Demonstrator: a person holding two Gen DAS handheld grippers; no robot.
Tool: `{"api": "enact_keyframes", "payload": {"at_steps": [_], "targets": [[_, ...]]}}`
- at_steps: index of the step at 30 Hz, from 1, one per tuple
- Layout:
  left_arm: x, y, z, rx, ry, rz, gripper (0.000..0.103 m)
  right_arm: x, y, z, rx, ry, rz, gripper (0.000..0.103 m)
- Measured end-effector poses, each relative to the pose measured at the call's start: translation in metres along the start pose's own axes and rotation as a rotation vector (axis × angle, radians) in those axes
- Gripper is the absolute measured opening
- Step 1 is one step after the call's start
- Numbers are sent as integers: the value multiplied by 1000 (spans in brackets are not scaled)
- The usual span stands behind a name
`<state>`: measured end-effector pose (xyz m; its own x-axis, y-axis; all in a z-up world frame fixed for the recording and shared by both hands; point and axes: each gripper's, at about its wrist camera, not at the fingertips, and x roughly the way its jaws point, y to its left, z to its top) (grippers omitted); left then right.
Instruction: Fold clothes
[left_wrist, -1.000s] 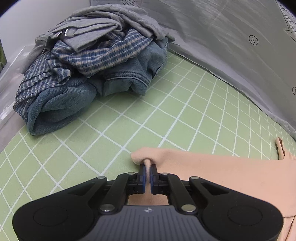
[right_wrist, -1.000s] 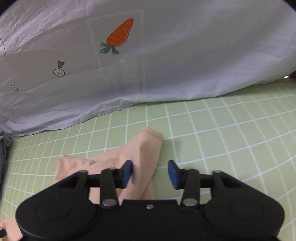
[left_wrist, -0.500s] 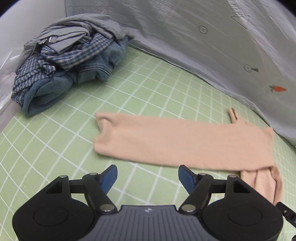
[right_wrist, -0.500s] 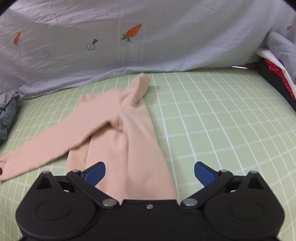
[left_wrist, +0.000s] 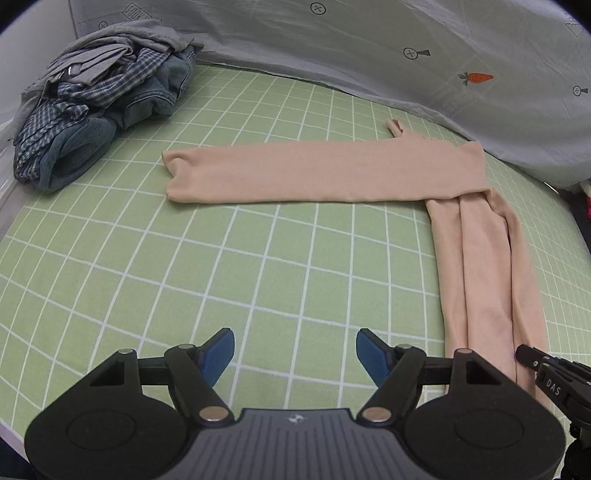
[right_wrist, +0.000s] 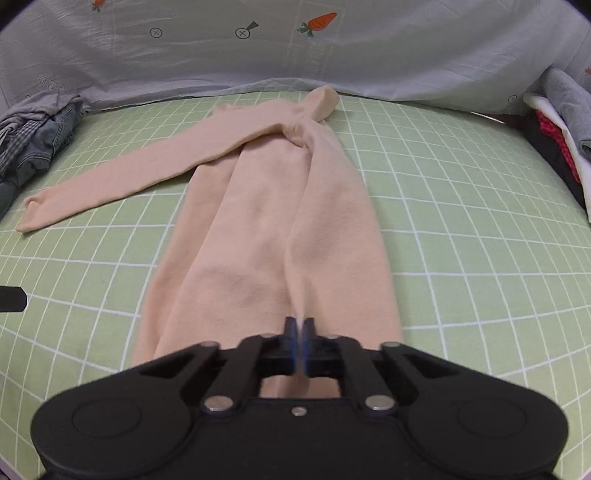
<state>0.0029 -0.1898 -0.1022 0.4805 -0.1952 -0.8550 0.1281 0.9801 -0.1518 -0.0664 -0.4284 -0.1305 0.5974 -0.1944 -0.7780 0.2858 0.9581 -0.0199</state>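
A peach long-sleeved garment (right_wrist: 266, 236) lies on the green checked sheet (right_wrist: 461, 229). Its folded body runs toward me and one sleeve (right_wrist: 122, 184) stretches out to the left. My right gripper (right_wrist: 299, 326) is shut on the near hem of the garment, pinching a ridge of cloth. In the left wrist view the same garment (left_wrist: 476, 266) forms an L, with the sleeve (left_wrist: 317, 173) lying across the middle. My left gripper (left_wrist: 295, 354) is open above bare sheet, well short of the sleeve. The right gripper's tip (left_wrist: 554, 376) shows at the lower right.
A heap of unfolded clothes (left_wrist: 96, 99), grey, plaid and denim, sits at the far left. A grey quilt with carrot prints (right_wrist: 295, 44) runs along the back. More stacked clothes (right_wrist: 561, 122) lie at the far right edge of the bed.
My left gripper let go of the sleeve cuff, opened and drew back. My right gripper pulled back along the garment and closed on its near hem.
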Motion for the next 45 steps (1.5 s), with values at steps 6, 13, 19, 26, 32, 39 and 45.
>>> {"api": "enact_keyframes", "payload": {"at_steps": [6,13,19,26,32,39,45], "targets": [[-6,4,-9,-12,8,-2,74,-44,4,4,-22,-102,10,3],[-7,7,-14,-23,24,8,74,-12,16,-13,-19,61,92,11],[-4,12,-11,-55,29,26,75,-33,0,1,104,-11,136,58],[3,27,15,-150,-2,55,81,-35,-21,29,172,-108,78,103],[14,45,53,-201,-55,110,85,-11,-43,52,209,-106,18,103],[40,74,98,-267,-73,170,85,22,-69,86,260,-123,-99,103],[78,96,129,-305,-47,197,85,67,-82,111,313,-50,-127,103]]}}
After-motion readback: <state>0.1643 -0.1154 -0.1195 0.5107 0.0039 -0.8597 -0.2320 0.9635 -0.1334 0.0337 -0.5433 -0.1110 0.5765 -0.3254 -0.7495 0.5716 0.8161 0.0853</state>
